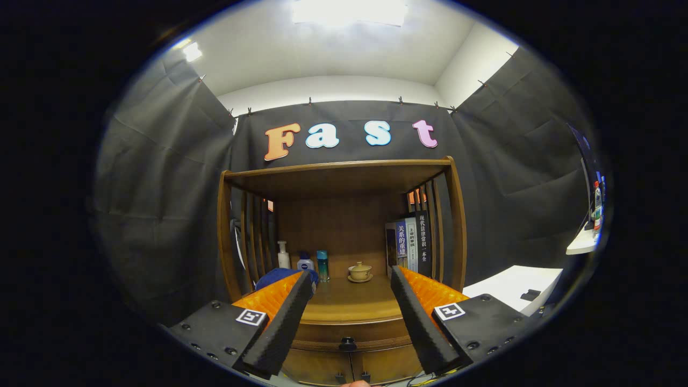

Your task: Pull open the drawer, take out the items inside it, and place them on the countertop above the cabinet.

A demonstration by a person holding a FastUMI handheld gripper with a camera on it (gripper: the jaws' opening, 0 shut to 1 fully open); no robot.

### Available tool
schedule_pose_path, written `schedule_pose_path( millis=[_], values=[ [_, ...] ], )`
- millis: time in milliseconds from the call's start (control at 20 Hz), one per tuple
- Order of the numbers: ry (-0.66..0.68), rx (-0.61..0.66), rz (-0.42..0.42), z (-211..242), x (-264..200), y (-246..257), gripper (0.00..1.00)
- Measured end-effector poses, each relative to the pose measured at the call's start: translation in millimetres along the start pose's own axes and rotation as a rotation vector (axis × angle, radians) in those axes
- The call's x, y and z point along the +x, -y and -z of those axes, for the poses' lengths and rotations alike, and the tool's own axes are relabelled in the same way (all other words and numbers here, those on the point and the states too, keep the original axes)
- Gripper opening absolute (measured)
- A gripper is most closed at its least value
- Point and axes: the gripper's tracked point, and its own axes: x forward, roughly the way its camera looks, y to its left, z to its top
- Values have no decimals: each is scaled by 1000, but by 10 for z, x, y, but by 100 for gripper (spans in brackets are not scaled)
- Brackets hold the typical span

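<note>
Below my spread fingers (349, 317), empty, sits the drawer (352, 336) knob (348, 342); approaching off-centre, I risk slipping off it.

You see a brown wooden cabinet (344, 226) in the middle of the picture, with a shiny brown countertop (349, 301) and a brown drawer (352, 334) that has a small black knob (348, 341). On the countertop, from left to right, are a white pump bottle (283, 256), a small white and blue bottle (305, 262), a teal bottle (322, 265), a tan lidded cup (360, 271) on a tan saucer, and dark blue and black books (411, 244). Your gripper (350, 279) has its fingers spread wide apart with nothing between them, a blue cap (274, 279) peeks out behind the left finger, and a white table (510, 285) sits at the lower right.
</note>
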Motion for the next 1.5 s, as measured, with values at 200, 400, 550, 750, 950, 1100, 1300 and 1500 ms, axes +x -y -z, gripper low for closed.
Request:
schedule_pose_path(
  millis=[200, 400, 550, 750, 950, 1100, 1300, 1500],
  values=[
    [-15, 14, -14, 93, 14, -45, 98],
    [-20, 14, -19, 183, 64, -67, 98],
    [-30, 15, -25, 324, 139, -68, 98],
    [-48, 15, -31, 530, 235, -75, 98],
    [-73, 5, -48, 855, 375, -127, 98],
    [-133, -41, -63, 1448, 566, -141, 98],
    [-245, -63, -40, 2356, 880, -74, 99],
    [-314, 3, 1, 2867, 1063, -11, 100]
  ],
)
